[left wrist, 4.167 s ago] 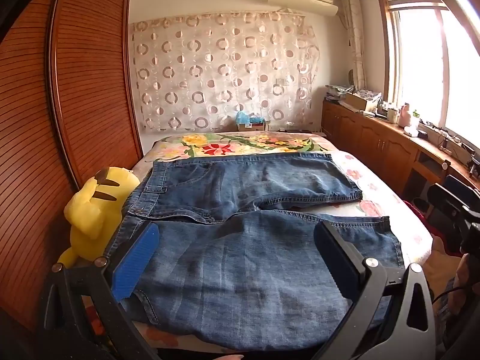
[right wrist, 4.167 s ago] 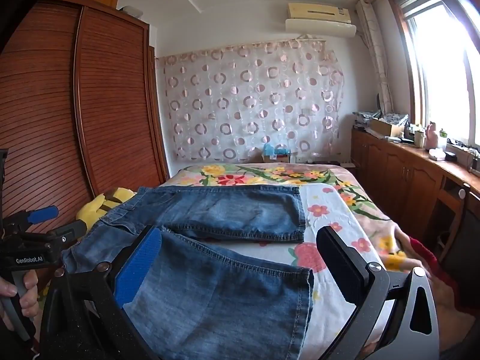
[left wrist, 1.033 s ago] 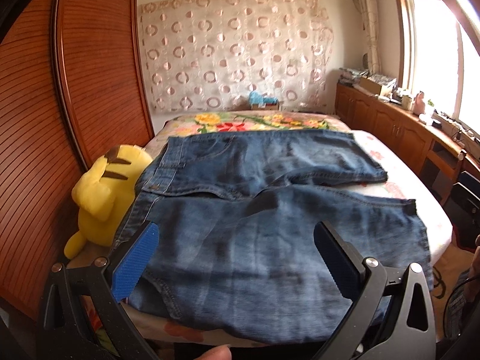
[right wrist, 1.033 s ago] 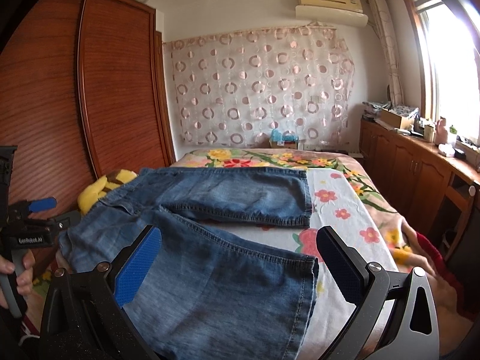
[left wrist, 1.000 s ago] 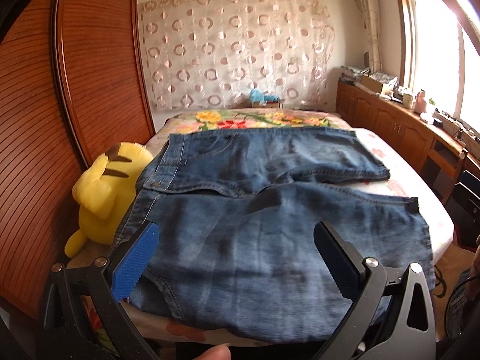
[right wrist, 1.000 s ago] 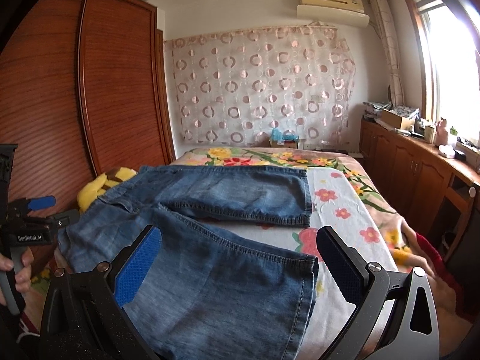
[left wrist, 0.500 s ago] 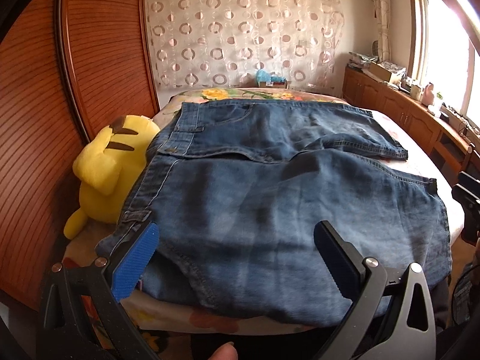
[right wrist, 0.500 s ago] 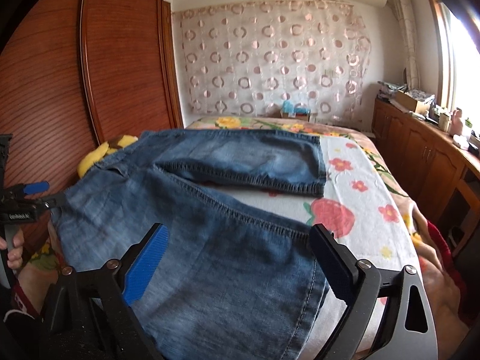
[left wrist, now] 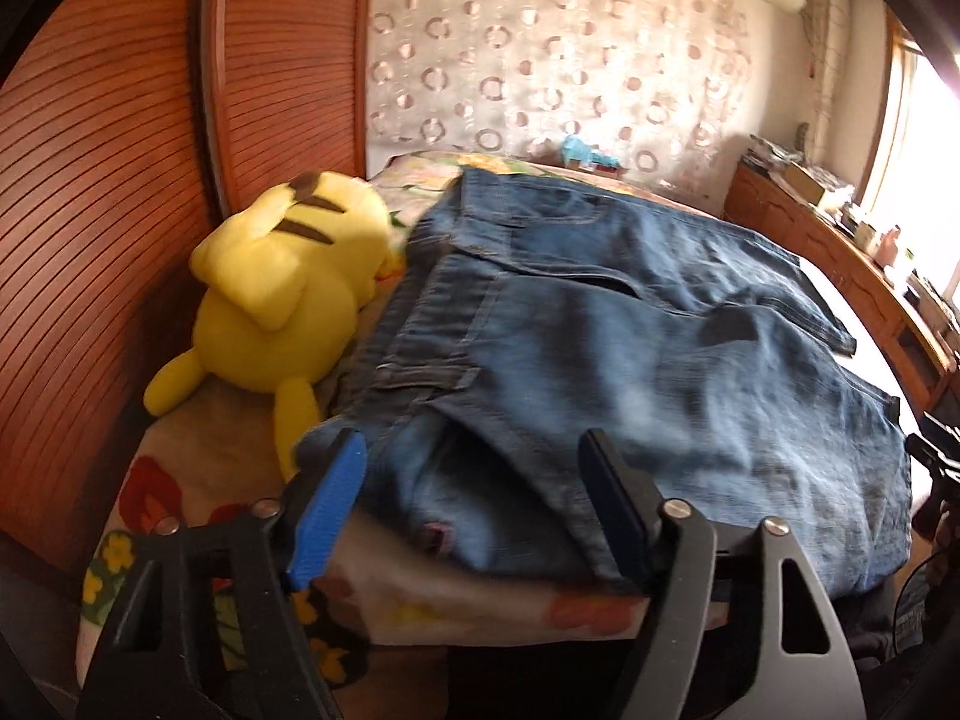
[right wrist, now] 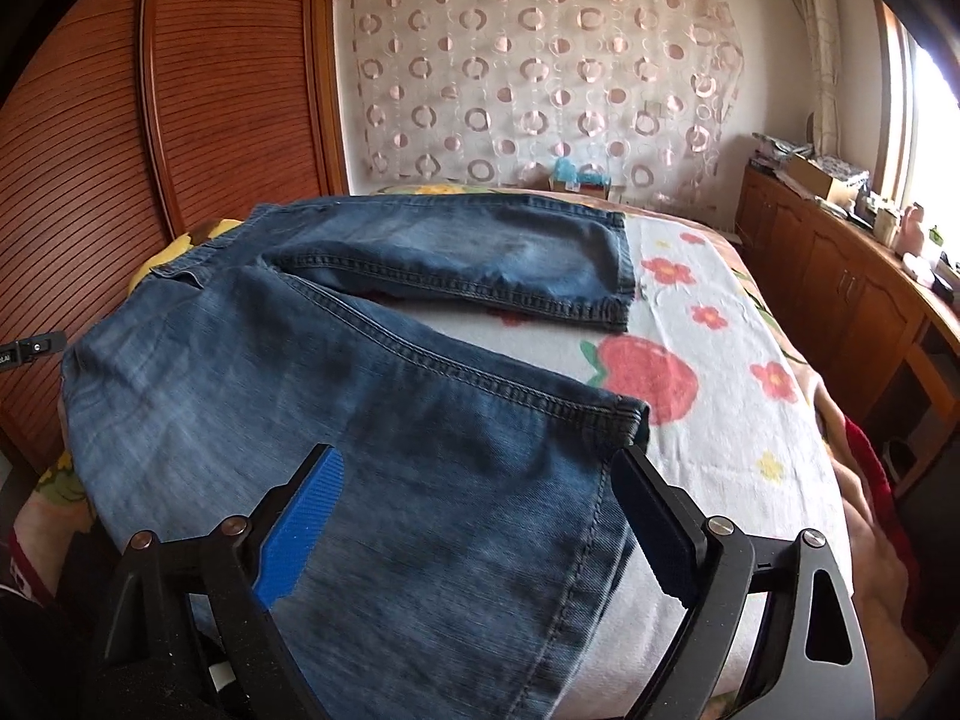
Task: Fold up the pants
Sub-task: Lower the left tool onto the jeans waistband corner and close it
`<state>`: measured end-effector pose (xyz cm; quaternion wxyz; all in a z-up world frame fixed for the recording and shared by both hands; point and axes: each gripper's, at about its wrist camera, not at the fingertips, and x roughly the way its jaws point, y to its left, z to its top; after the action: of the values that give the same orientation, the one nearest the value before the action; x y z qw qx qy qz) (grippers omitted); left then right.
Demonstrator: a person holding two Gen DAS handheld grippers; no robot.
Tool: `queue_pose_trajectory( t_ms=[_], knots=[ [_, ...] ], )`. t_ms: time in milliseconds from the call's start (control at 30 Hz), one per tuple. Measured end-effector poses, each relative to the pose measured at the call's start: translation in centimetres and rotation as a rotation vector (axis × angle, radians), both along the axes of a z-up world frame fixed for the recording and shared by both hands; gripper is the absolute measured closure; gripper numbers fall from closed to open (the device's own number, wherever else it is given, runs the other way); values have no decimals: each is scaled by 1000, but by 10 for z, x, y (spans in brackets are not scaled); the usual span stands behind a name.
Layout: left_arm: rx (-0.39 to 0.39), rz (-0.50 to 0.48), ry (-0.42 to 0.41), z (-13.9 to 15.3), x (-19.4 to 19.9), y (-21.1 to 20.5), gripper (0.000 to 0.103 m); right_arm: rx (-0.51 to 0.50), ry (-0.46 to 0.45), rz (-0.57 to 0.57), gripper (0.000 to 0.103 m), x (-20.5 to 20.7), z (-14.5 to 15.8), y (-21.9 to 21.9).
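Floral bed (right wrist: 708, 360): one pair of jeans (right wrist: 372, 420), one plush (left wrist: 282, 294), seemingly; left tongs (left wrist: 474, 498) narrowing, right tongs (right wrist: 480, 516) apart.

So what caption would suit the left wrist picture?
Left gripper, jaws just closing, nears the waist corner of the jeans beside a yellow plush toy.

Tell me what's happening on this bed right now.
A person is starting to fold a pair of jeans spread flat on the floral bedspread, using a handheld tool in each hand. The left tool has just been closing, with the near waist corner between its pads but not yet pinched. The right tool hangs open over the near leg's hem end. Nothing is folded yet. A yellow plush toy lies beside the waistband.
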<state>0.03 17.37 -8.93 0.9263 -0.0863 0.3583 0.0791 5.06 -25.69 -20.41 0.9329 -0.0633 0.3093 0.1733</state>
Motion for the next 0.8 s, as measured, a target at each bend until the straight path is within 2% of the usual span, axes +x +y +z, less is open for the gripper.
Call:
queue_pose_trajectory(
  t_ms=[167, 267, 533, 567, 633, 700, 800],
  knots=[
    [-10, 72, 24, -14, -3, 25, 32, -1, 4, -18, 11, -9, 0, 0],
    [-24, 104, 63, -28, 0, 36, 39, 3, 7, -32, 11, -17, -5, -3],
    [-100, 95, 74, -40, 4, 41, 41, 6, 25, -49, 11, -26, -5, -6],
    [-112, 92, 70, -40, 5, 42, 44, 8, 28, -51, 11, -26, -5, -7],
    [-127, 81, 60, -41, 7, 42, 57, 12, 36, -55, 11, -29, -6, -10],
    [-121, 72, 67, -41, 9, 41, 60, 15, 44, -58, 11, -29, -5, -11],
    [-98, 74, 47, -36, 8, 38, 75, 18, 53, -63, 11, -28, -4, -12]
  ],
)
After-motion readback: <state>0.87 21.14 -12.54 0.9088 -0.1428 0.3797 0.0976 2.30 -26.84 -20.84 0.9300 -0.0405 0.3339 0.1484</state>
